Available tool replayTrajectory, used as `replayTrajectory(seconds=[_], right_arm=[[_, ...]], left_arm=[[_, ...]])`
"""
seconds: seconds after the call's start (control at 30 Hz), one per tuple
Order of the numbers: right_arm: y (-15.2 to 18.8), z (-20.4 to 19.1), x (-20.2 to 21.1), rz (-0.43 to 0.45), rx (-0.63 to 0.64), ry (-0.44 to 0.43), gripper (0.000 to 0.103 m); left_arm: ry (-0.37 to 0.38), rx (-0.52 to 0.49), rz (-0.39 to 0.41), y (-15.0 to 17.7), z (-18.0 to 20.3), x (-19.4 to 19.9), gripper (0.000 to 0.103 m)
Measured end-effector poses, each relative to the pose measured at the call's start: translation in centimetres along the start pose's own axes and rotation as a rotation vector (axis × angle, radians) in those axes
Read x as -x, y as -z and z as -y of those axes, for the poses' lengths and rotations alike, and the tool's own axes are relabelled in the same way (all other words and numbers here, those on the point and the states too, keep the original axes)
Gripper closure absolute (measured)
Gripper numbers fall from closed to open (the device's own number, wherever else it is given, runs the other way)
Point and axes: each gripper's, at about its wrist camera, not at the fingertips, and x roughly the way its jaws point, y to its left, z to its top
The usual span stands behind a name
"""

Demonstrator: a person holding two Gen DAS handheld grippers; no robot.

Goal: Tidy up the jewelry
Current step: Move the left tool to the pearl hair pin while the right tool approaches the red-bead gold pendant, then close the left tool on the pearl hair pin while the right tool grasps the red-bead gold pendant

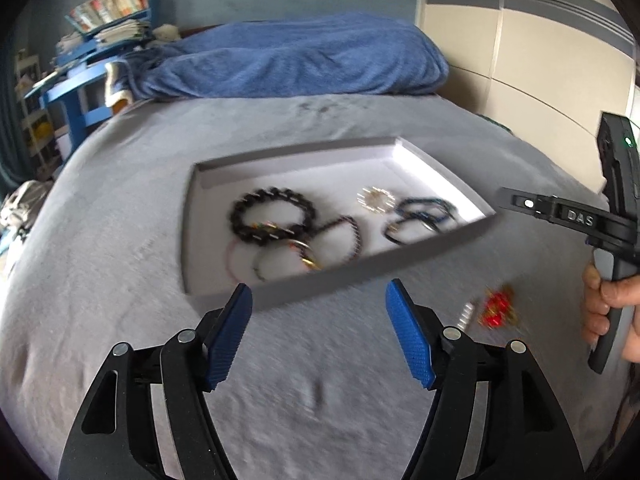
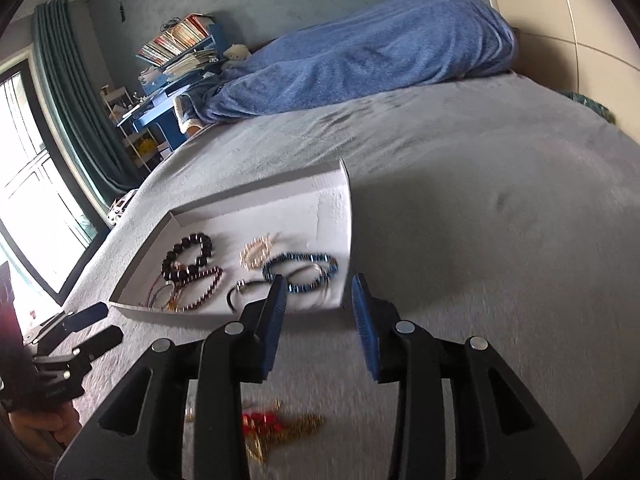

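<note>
1. The right gripper [image 2: 319, 304] hangs wide and empty; the red-and-gold jewelry piece [image 2: 276, 424] lies on the grey bedspread [image 2: 480, 240] beneath and behind its fingertips.
2. The left gripper [image 1: 319, 312], also spread wide and empty, has the white tray [image 1: 320, 284] just ahead.
3. Best to draw back, descend squarely and pinch the red cluster, not its loose chain.
4. Blur hides the clasp; a small silver piece [image 1: 466, 315] is unclear.

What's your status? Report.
Both hand-held grippers, left and right, open, empty. Red-and-gold jewelry lies on gray bedspread, outside tray. Nothing in the way.
</note>
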Motion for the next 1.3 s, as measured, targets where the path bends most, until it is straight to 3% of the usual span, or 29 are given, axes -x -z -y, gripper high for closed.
replayTrajectory(seconds=[0.3,0.53,0.7,0.8,0.87,0.97,1.3], right_arm=[[2.8,1.0,0.6,-0.040,-0.044,0.026,0.054],[4.3,1.4,1.1,-0.054,-0.073,0.040,0.052],[5.0,1.1,1.1,-0.060,-0.061,0.055,0.044],[5.2,0.8,0.9,-0.071,-0.044,0.060,0.040],[5.4,0.7,0.9,-0.077,-0.033,0.061,0.039],[5.4,0.4,1.0,-0.076,-0.023,0.058,0.037],[5.9,-3.1,0.5,-0.096,0.157,0.056,0.032]], left_arm=[[0.093,-0.168,-0.038,1.8,5.5,-0.5,0.033],[0.099,-0.225,-0.094,2.6,7.7,-2.3,0.033],[0.086,-0.245,-0.128,3.0,8.1,-3.4,0.033],[0.094,-0.246,-0.141,3.0,8.1,-3.6,0.051],[0.097,-0.247,-0.140,3.0,8.1,-3.5,0.077],[0.088,-0.249,-0.128,3.1,8.0,-3.2,0.090],[0.003,-0.046,-0.144,3.0,2.4,-2.6,0.092]])
